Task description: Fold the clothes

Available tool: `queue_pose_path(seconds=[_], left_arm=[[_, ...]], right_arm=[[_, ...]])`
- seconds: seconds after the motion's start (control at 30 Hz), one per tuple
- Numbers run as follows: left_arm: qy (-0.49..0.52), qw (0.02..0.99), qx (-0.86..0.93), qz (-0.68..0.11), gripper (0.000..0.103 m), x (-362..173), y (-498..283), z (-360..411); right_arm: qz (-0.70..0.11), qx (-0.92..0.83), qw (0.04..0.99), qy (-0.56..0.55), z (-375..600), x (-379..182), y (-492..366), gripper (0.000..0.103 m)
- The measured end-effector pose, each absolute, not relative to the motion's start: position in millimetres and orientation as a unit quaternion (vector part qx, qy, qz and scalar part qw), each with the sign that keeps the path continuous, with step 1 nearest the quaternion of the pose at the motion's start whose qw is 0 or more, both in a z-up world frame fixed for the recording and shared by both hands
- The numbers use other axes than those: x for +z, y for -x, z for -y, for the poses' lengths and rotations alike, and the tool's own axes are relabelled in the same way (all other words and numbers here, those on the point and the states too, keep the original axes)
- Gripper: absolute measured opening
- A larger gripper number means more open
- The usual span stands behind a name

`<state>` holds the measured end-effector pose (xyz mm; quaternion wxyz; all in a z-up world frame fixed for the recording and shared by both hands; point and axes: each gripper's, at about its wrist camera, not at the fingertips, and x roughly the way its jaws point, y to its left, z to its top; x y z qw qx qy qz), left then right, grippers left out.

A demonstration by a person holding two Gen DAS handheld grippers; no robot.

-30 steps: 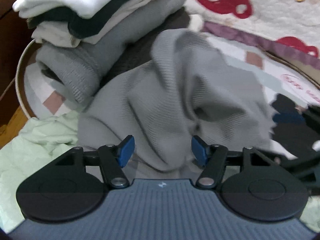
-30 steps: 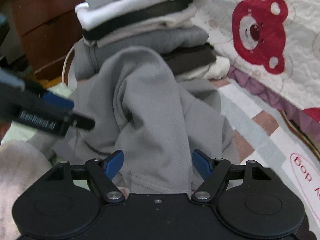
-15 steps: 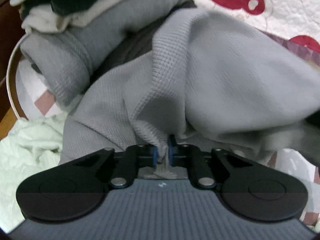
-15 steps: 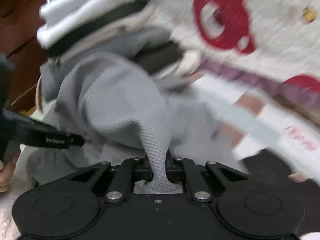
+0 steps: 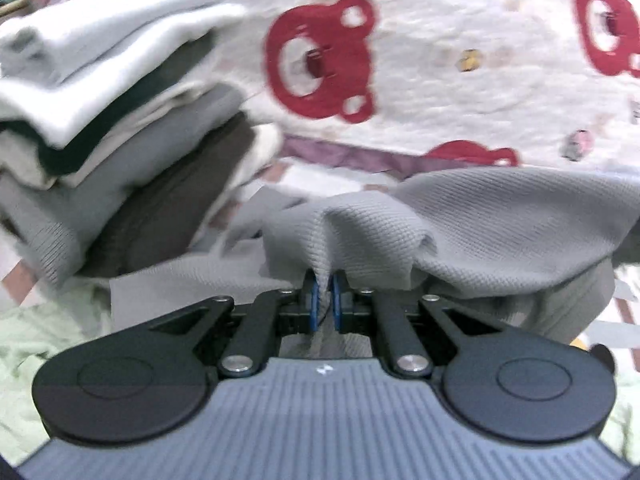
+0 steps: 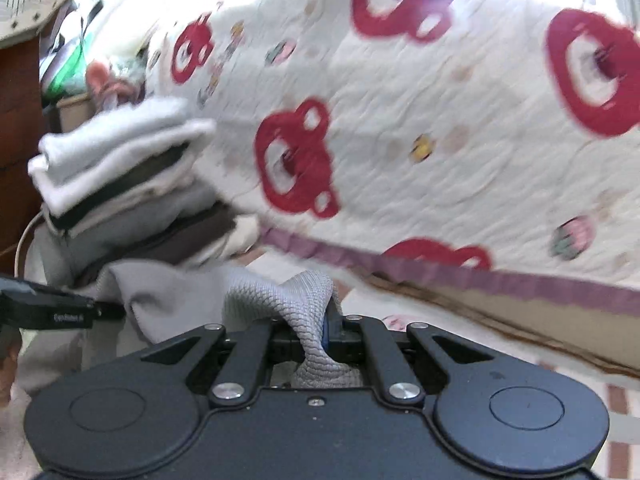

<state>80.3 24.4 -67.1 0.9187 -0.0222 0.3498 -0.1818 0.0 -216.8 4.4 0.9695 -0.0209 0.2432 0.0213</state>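
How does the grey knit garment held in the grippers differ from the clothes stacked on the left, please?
The grey knit garment hangs loose and creased, while the stack of clothes is folded flat in layers. The garment is pinched by the left gripper and the right gripper; nothing grips the stack. The garment is one grey; the stack mixes white, dark, cream, grey and brown. Both include grey knit fabric.

A white quilt printed with red bear faces fills the background; a purple border strip runs along its lower edge. A dark wooden cabinet stands at far left.
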Motion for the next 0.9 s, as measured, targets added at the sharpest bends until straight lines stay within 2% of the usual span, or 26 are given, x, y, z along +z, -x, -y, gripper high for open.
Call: queue_pose_path(seconds=[0.23,0.43,0.7,0.8,0.9], left_arm=[[0.046,0.891,-0.247,-0.377,0.005,-49,-41,-4],[0.044,0.887,-0.291,-0.356,0.005,-21,-10,9],[0.079,0.878,-0.336,-0.333,0.003,10,-19,23],[0.027,0.886,-0.324,-0.331,0.003,2,-27,42],[-0.022,0.879,-0.322,-0.352,0.006,-19,-17,43]], right_arm=[[-0.235,0.002,0.969,0.076,217,54,52,0.006],[-0.212,-0.028,0.974,0.072,225,91,106,0.006],[-0.242,0.021,0.967,0.073,234,146,138,0.006],[-0.246,0.041,0.965,0.077,240,151,121,0.006],[-0.285,0.073,0.955,0.047,253,117,79,0.006]])
